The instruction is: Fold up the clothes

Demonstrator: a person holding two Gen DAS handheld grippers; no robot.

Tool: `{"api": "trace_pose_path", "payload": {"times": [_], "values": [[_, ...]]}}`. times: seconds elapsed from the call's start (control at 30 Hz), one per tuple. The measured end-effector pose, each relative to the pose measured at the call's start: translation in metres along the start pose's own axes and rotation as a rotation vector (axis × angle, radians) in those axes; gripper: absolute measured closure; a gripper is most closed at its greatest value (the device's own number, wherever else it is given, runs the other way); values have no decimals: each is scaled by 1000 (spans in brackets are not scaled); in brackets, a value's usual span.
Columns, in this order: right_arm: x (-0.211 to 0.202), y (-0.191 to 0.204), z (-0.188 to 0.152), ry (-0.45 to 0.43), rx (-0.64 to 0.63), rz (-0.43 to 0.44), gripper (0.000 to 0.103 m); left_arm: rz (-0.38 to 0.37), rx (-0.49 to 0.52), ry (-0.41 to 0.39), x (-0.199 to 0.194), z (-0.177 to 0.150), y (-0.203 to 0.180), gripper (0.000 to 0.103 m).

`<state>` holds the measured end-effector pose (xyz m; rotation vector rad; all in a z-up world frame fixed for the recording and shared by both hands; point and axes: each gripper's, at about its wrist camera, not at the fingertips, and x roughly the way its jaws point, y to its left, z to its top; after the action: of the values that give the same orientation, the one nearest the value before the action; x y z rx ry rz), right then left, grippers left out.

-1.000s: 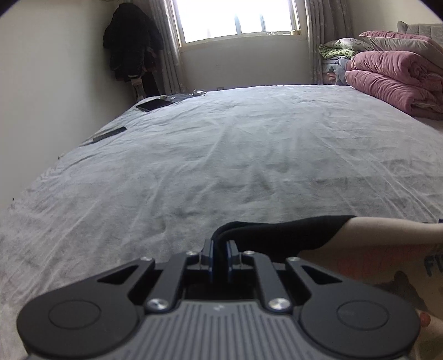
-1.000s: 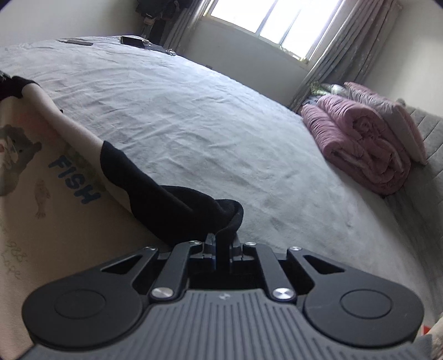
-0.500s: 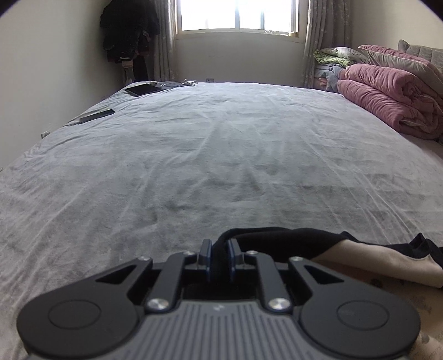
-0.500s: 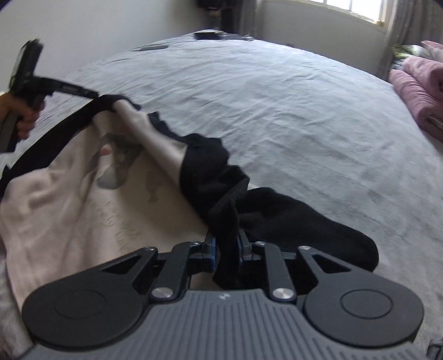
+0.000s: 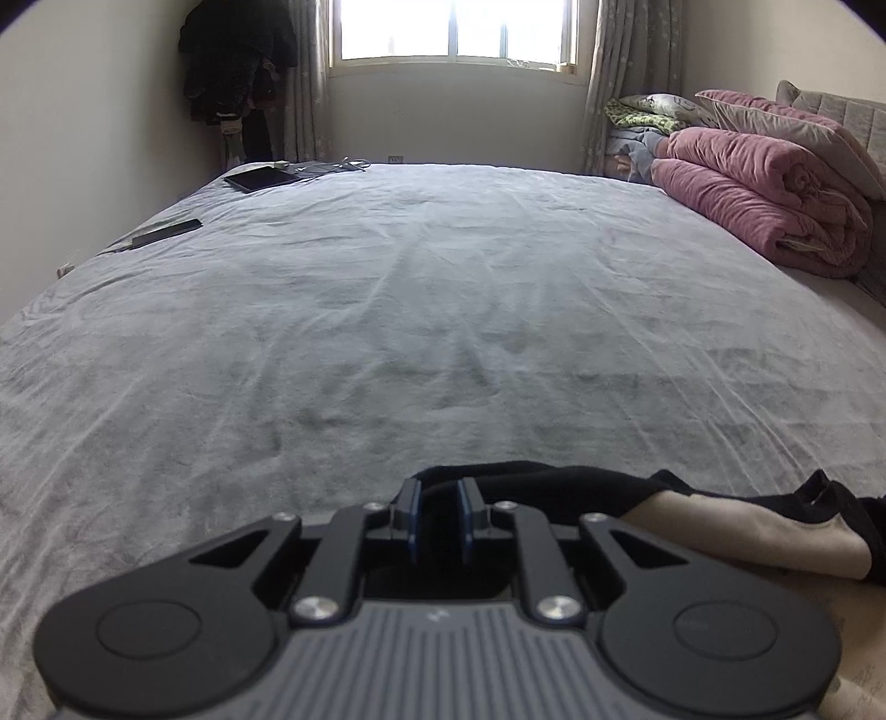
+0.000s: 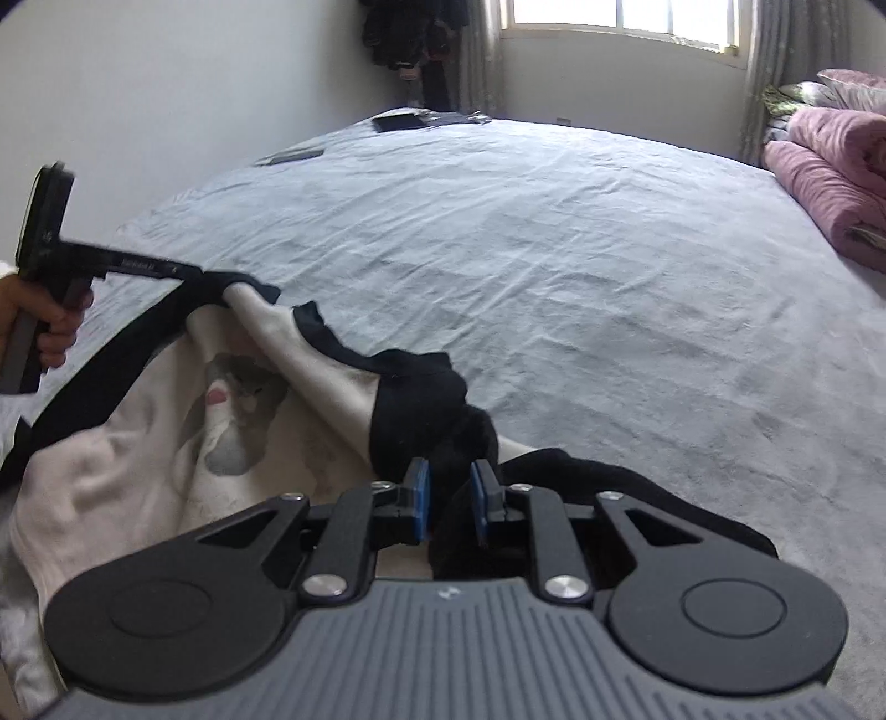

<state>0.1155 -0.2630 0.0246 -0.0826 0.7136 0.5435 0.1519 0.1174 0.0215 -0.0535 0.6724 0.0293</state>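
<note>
Since a second ago both jaws are opening, left gripper [image 5: 439, 512] and right gripper [image 6: 449, 501] each loosely straddling the shirt's [image 6: 166, 443] black trim

Bedroom in a home: wide bed [image 5: 443, 310] under grey cover; rolled pink quilts [image 5: 764, 205] and pillows far right; curtained window [image 5: 454, 27] far wall; dark coats [image 5: 232, 61] hanging far left.

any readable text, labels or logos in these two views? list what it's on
Nothing fully legible.
Left gripper finger: a strip of small white lettering, too blurred to read.
Cream shirt with black trim: faint print beside the grey animal graphic, too faint to read; more faint script at the left wrist view's bottom right, unreadable.
Right gripper housing: a small white logo mark, no letters.
</note>
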Motion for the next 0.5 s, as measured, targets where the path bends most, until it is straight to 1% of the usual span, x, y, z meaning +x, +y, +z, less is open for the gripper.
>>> {"api": "trace_pose_path", "payload": {"times": [0.03, 0.07, 0.1, 0.17, 0.27, 0.33, 0.37, 0.4, 0.43, 0.47, 0.5], "values": [[1, -4, 1, -6, 14, -4, 75, -11, -27, -5, 1, 3, 4, 77], [2, -8, 2, -11, 27, -8, 62, -21, -54, -9, 3, 5, 8, 68], [3, -12, 3, -17, 41, -12, 57, -32, -81, -14, 4, 8, 12, 65], [13, -13, 3, 3, 23, -27, 57, -49, -113, -6, 10, 10, 17, 63], [32, -10, 3, 44, -11, -31, 57, -71, -114, 49, 27, 5, 17, 63], [35, -4, 1, 50, -60, -42, 70, -72, -112, 70, 35, 1, 16, 63], [36, -1, 0, 52, -85, -48, 88, -70, -102, 77, 38, -1, 15, 63], [37, 3, -1, 54, -109, -54, 94, -69, -76, 82, 41, -2, 12, 64], [38, 6, -3, 56, -134, -60, 94, -67, -46, 86, 43, -4, 8, 78], [39, 9, -4, 58, -159, -66, 99, -56, 4, 80, 44, -5, 3, 86], [37, 11, -3, 41, -175, -88, 99, -50, 27, 72, 42, -5, 0, 87]]}}
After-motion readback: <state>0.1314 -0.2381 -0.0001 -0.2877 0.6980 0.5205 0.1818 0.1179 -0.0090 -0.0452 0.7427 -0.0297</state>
